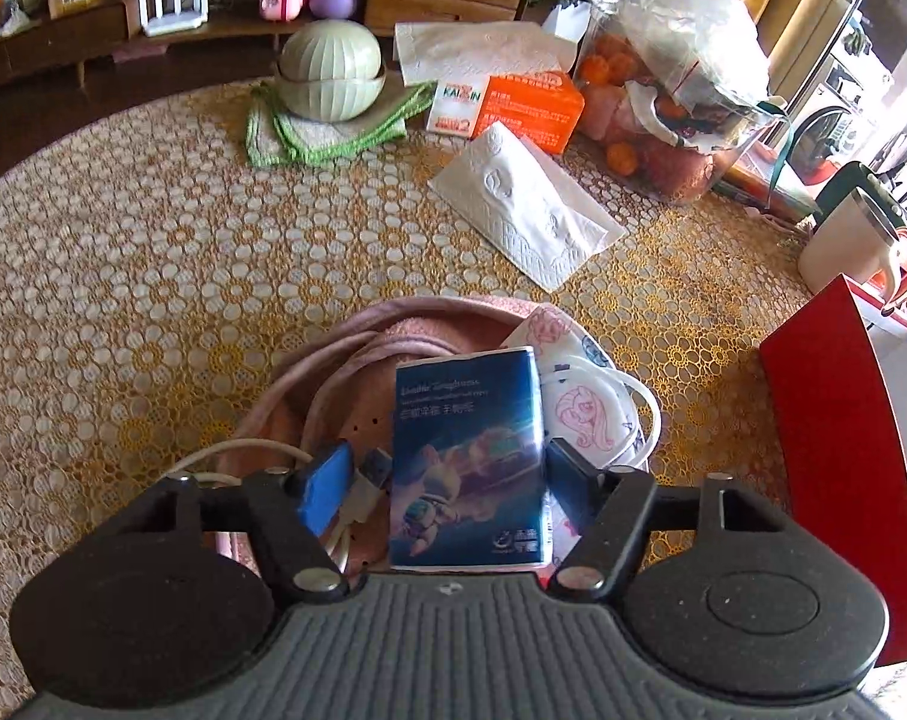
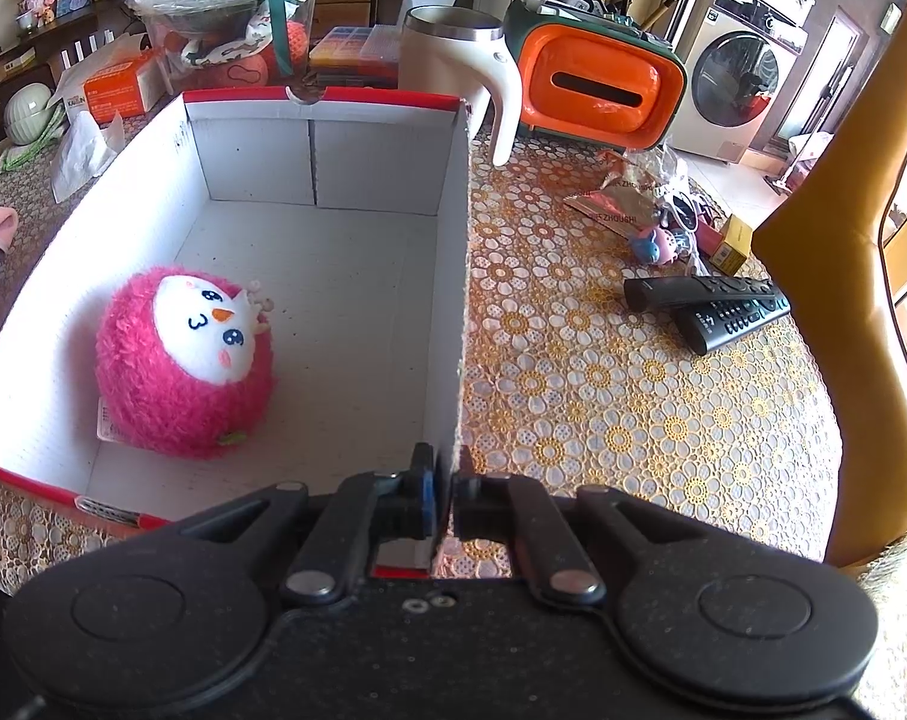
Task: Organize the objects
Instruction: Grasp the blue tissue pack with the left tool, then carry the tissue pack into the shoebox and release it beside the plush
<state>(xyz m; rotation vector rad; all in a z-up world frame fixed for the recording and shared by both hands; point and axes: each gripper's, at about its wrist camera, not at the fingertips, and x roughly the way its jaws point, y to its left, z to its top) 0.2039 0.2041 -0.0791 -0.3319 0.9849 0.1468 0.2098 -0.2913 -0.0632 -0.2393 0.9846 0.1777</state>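
Your left gripper [image 1: 447, 468] has the blue tissue pack [image 1: 468, 456] between its jaws, which are partly closed around it; the far finger looks against the pack's edge, but whether the blue pad [image 1: 327, 486] presses it you cannot tell. The pack's long axis runs straight away from you, along the fingers, and it lies on a pink cloth [image 1: 405, 330] with a white USB cable [image 1: 357, 504] just beside it. Your right gripper [image 2: 444, 495] is clamped on the white wall of the red-rimmed cardboard box [image 2: 460, 276], steadying it; a pink plush owl [image 2: 183, 360] sits inside. The box stands beside the pack, on the lace-covered table [image 1: 123, 300].
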